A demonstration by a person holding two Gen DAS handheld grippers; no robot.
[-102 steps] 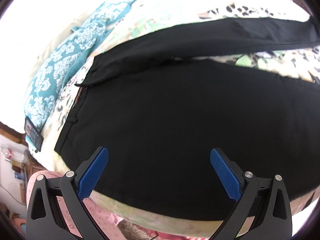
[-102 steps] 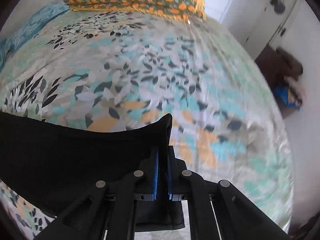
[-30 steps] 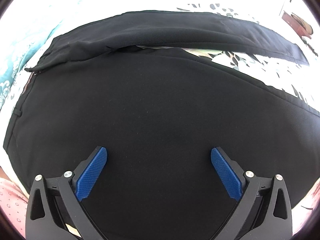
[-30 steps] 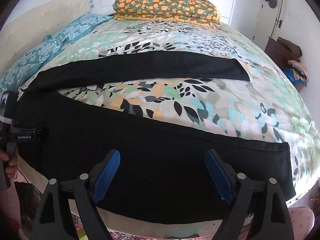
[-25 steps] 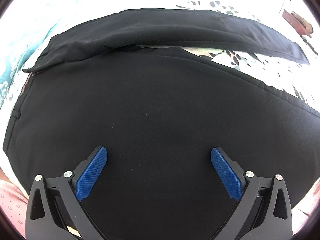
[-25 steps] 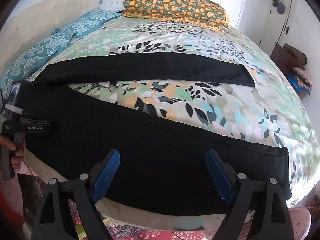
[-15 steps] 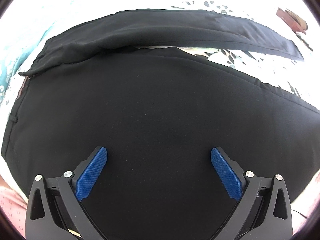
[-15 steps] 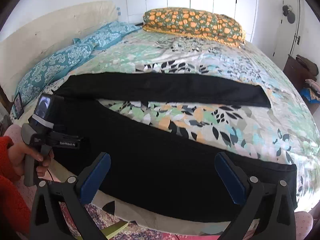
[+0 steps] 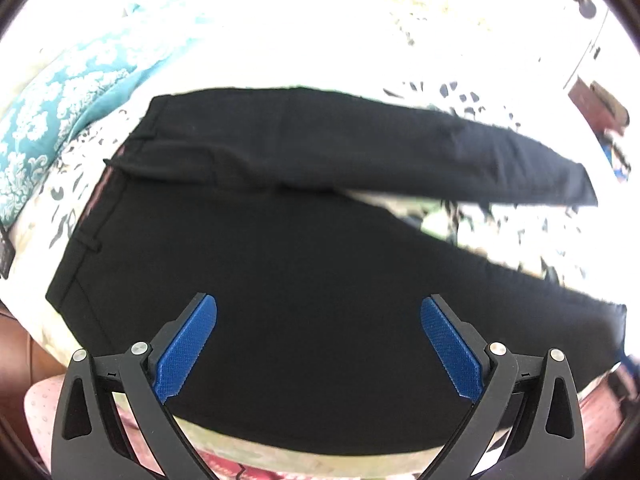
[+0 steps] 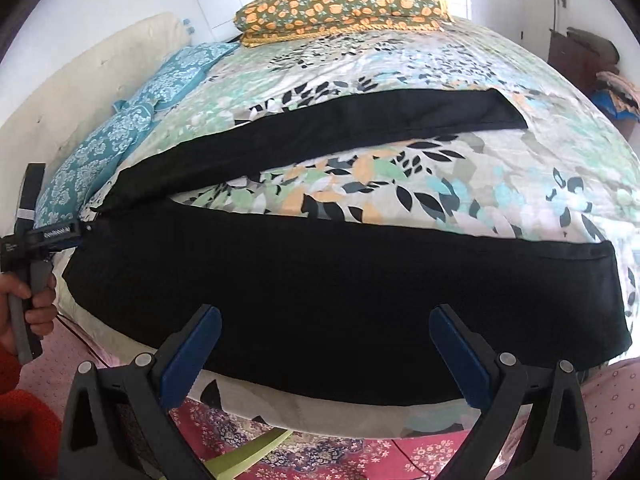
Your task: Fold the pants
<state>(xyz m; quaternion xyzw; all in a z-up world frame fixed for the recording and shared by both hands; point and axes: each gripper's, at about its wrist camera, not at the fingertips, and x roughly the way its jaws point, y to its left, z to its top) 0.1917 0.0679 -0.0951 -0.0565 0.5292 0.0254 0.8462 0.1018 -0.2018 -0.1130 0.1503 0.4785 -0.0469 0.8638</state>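
— Nearest first: left gripper (image 9: 319, 346) spread wide above the seat of the black pants (image 9: 304, 280), nothing between the blue pads (image 9: 186, 350). Right gripper (image 10: 325, 354) just as wide, hovering off the bed's near edge, gripping nothing either.

— And the pants?

— Laid flat across the floral bedspread (image 10: 460, 184), waistband (image 9: 86, 240) to the left, legs running to the right. Near leg (image 10: 360, 292) along the bed's front edge; far leg (image 10: 320, 136) splayed away from it, a wedge of bedspread showing between the two.

— So how far along?

— By the look of it, only spread out. No fold made yet. Probably still to do: far leg brought over onto the near one, then the length folded up.

— Anything one view gives that the other lacks?

— Left wrist view: waistband close up, a belt loop (image 9: 90, 245) and a pinkish lining (image 9: 98, 196) at the top edge; everything beyond washed out by glare. Right wrist view: both hems (image 10: 618, 300), the teal cushions (image 10: 132, 128) along the headboard (image 10: 76, 92), the orange-flowered pillow (image 10: 344, 0) at the far end, and, at the left margin, the hand (image 10: 28, 308) on the left gripper's handle.

— And the floor?

— Only in the right wrist view, clearly: patterned rug (image 10: 360, 456) below the bed edge.
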